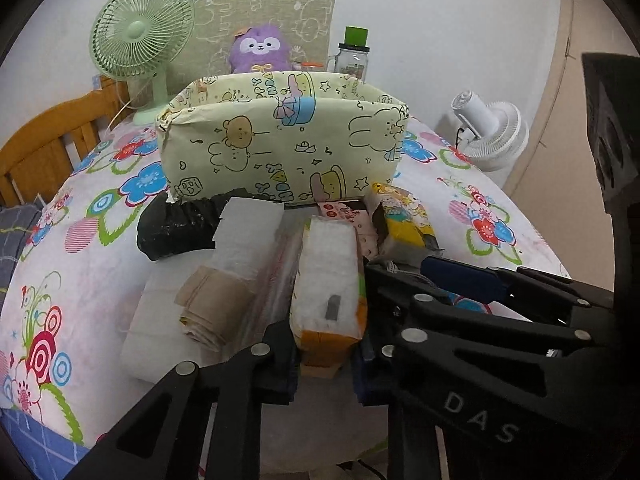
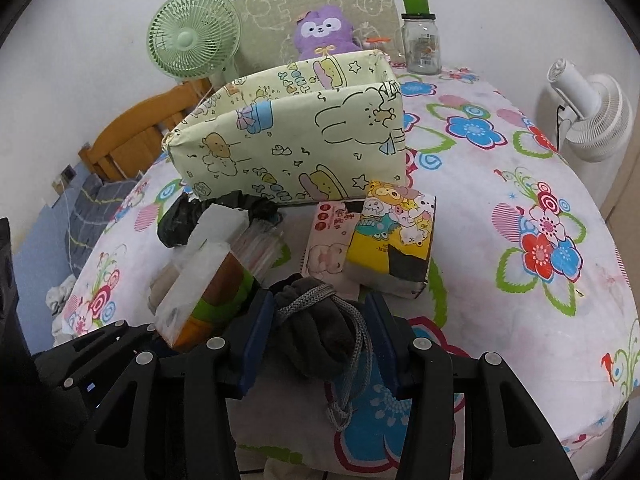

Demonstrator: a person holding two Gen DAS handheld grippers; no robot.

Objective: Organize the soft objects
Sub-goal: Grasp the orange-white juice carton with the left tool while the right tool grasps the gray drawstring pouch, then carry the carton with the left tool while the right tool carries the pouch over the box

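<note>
Orange-and-white tissue pack (image 1: 329, 276) is pinched between the pads of the left gripper (image 1: 326, 364), low at 6 o'clock in its view. The right gripper (image 2: 320, 336) is pressed on a dark grey drawstring pouch (image 2: 320, 332). At 12 o'clock stands the cartoon-print box (image 1: 280, 140), open on top. Before it lie a black bag (image 1: 176, 224), a yellow tissue pack (image 2: 394, 240) and a pink pack (image 2: 330, 240), crowding the way. A green fan (image 1: 140, 36) and a purple plush (image 1: 258, 46) stand behind.
</note>
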